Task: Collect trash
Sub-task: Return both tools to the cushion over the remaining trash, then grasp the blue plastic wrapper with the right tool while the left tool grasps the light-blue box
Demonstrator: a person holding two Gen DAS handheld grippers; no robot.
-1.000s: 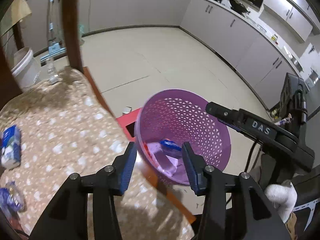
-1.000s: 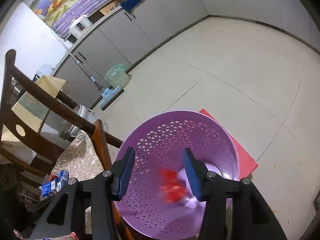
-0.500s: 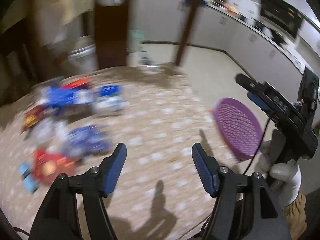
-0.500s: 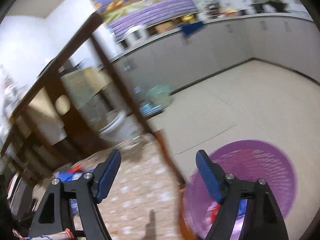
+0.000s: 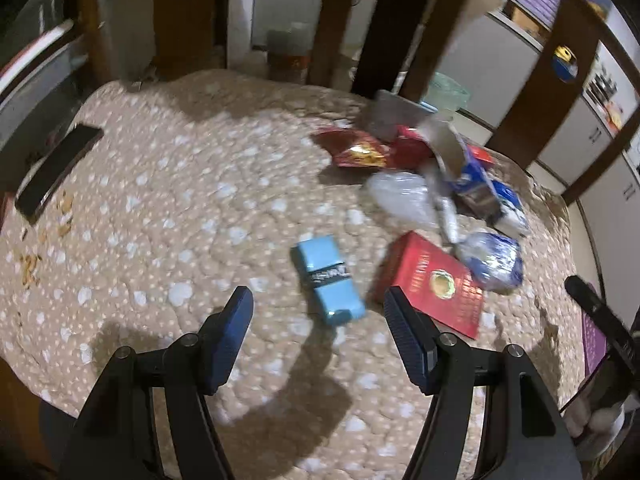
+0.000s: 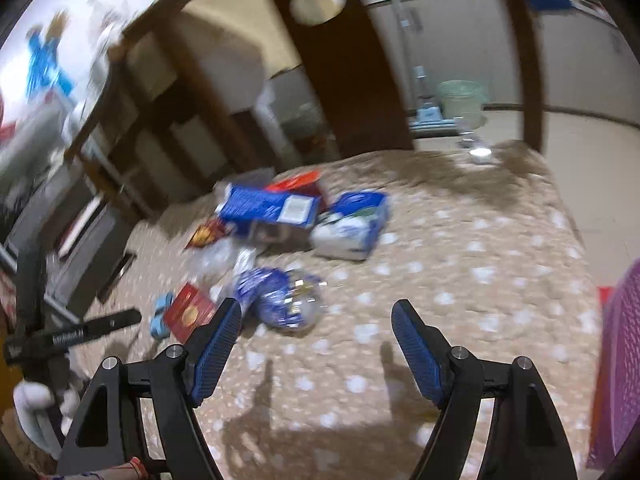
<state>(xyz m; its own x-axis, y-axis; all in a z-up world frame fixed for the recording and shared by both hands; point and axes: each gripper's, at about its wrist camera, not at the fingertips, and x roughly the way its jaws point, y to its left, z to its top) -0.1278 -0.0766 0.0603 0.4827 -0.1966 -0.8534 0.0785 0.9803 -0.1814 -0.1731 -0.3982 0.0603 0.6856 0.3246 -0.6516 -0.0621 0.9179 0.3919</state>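
Quilted matt cloth cover (image 5: 192, 208), beige, bumpy. On it: glossy red card box (image 5: 434, 282), smooth light-blue pack (image 5: 326, 280) just left of that box, crinkly shiny blue foil bag (image 5: 492, 260) to its right, clear plastic film (image 5: 400, 196) beyond. Dark wood chair rails (image 5: 384, 28) behind the cover.

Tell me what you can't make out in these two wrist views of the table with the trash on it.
- Purple basket: right wrist view, cut off by the right edge; its contents are hidden.
- Blue carton: right wrist view, print lost to motion blur.
- Dark flat slab: left wrist view, too dim and warped at the left edge to identify.
- Red box: left wrist view, lettering too small.
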